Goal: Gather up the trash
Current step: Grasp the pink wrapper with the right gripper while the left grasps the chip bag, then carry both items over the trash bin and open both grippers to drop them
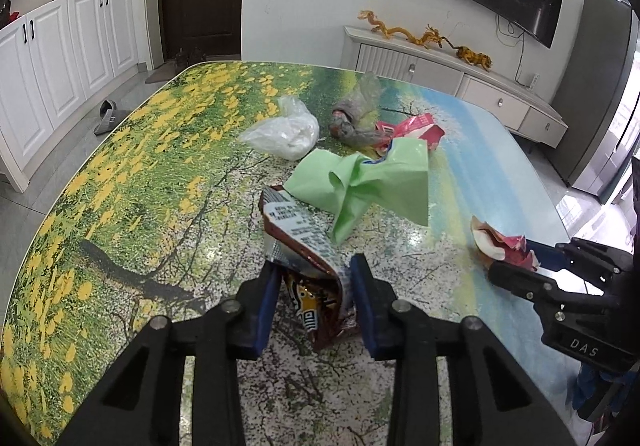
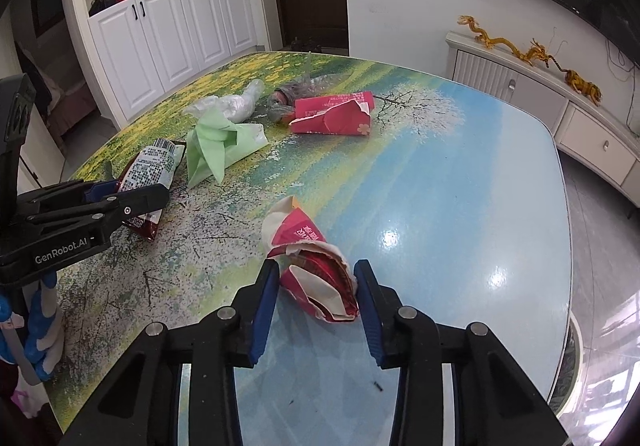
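Observation:
A dark red snack wrapper (image 1: 296, 230) with a white printed label lies on the landscape-print table (image 1: 120, 186). My left gripper (image 1: 316, 264) is shut on its near end, both blue pads against it; the right wrist view shows this grip (image 2: 136, 188) on the wrapper (image 2: 152, 166) from the side. A crumpled red-and-white carton (image 2: 316, 274) sits between the pads of my right gripper (image 2: 317, 266), which is shut on it. In the left wrist view that carton (image 1: 500, 246) sticks out of the right gripper (image 1: 516, 258) at the right edge.
More trash lies mid-table: a green sheet (image 1: 360, 182), a white plastic bag (image 1: 288, 134), a greyish clear bag (image 1: 356, 118) and a torn red box (image 2: 332, 114). White cupboards (image 1: 60, 66) stand left, a low TV cabinet (image 1: 460, 78) behind. A slipper (image 1: 106, 118) lies on the floor.

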`<state>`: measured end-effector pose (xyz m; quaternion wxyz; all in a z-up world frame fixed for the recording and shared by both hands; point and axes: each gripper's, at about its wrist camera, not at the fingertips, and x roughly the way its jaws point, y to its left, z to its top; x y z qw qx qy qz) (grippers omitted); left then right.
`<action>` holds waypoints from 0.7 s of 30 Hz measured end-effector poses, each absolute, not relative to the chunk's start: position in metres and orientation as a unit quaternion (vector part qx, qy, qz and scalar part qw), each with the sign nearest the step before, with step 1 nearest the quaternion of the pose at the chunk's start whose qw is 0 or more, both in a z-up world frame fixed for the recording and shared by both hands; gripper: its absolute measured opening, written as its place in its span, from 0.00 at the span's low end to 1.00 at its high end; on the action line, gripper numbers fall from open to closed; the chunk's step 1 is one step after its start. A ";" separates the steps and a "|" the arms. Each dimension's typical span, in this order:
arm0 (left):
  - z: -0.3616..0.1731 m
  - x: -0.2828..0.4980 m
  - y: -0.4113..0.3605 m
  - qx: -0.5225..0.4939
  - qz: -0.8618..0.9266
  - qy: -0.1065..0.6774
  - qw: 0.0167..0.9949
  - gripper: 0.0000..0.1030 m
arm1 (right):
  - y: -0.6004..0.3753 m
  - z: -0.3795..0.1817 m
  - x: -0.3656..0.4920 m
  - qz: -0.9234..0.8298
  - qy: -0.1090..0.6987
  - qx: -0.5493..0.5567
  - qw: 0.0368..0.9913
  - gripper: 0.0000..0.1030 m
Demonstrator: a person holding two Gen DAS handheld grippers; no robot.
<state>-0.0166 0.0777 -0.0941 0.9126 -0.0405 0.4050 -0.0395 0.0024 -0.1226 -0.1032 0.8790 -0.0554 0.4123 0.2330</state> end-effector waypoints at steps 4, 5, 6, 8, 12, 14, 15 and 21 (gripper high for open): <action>-0.084 -0.028 0.082 -0.045 -0.044 0.392 0.918 0.29 | -0.124 -0.099 -0.007 0.231 0.408 -0.036 0.882 0.35; -0.081 -0.030 0.083 -0.046 -0.046 0.388 0.920 0.29 | -0.124 -0.097 -0.010 0.229 0.405 -0.035 0.884 0.35; -0.078 -0.032 0.083 -0.046 -0.048 0.384 0.921 0.28 | -0.124 -0.094 -0.014 0.228 0.401 -0.033 0.887 0.35; -0.072 -0.038 0.083 -0.048 -0.054 0.376 0.924 0.27 | -0.123 -0.087 -0.019 0.227 0.392 -0.029 0.891 0.35; -0.059 -0.049 0.084 -0.056 -0.065 0.363 0.928 0.25 | -0.122 -0.070 -0.029 0.223 0.370 -0.024 0.901 0.35; -0.053 -0.053 0.087 -0.060 -0.067 0.356 0.930 0.24 | -0.123 -0.062 -0.034 0.222 0.360 -0.022 0.906 0.35; -0.050 -0.055 0.088 -0.062 -0.068 0.353 0.931 0.24 | -0.124 -0.057 -0.037 0.220 0.354 -0.021 0.909 0.35; -0.024 -0.064 0.084 -0.056 -0.074 0.328 0.940 0.22 | -0.137 -0.036 -0.049 0.206 0.324 -0.009 0.923 0.35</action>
